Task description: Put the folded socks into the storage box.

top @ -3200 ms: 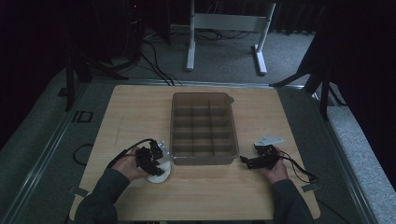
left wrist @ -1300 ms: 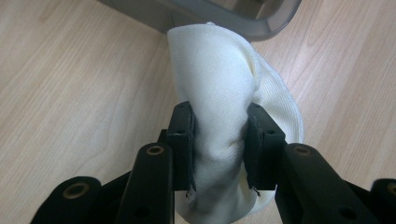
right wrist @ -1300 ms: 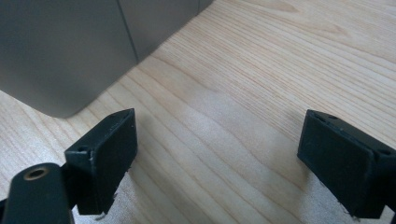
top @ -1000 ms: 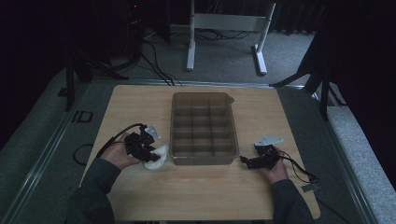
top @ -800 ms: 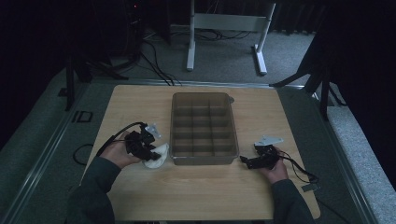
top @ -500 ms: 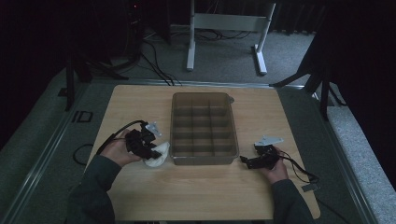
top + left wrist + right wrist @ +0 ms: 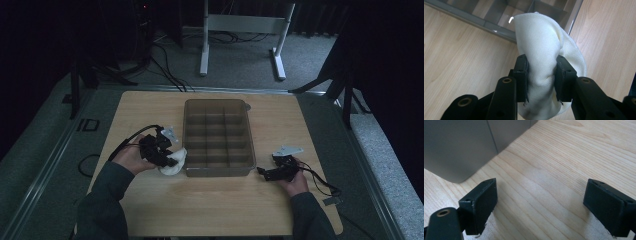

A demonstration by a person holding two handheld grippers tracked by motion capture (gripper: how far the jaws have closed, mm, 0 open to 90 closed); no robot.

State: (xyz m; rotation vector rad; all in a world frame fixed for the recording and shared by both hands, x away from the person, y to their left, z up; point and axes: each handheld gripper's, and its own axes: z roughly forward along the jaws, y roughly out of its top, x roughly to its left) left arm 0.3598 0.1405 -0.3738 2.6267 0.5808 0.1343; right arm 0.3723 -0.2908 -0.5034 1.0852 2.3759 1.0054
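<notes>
**Now carrying the cloth toward the organizer**

Currently your left gripper (image 7: 541, 75) has its jaws clamped on the white cloth (image 7: 546, 57), pinching it at the middle so it bulges above the pads; in the high view the cloth (image 7: 173, 161) sits just beside the near-left corner of the compartment tray (image 7: 218, 172), probably lifted off the table (image 7: 200, 200), though the dim light makes that hard to judge; your right gripper (image 7: 544, 205) rests by the tray's right corner with jaws spread wide and nothing between them; next, you likely need to raise the cloth over the tray wall and centre it above one compartment before releasing.
</notes>
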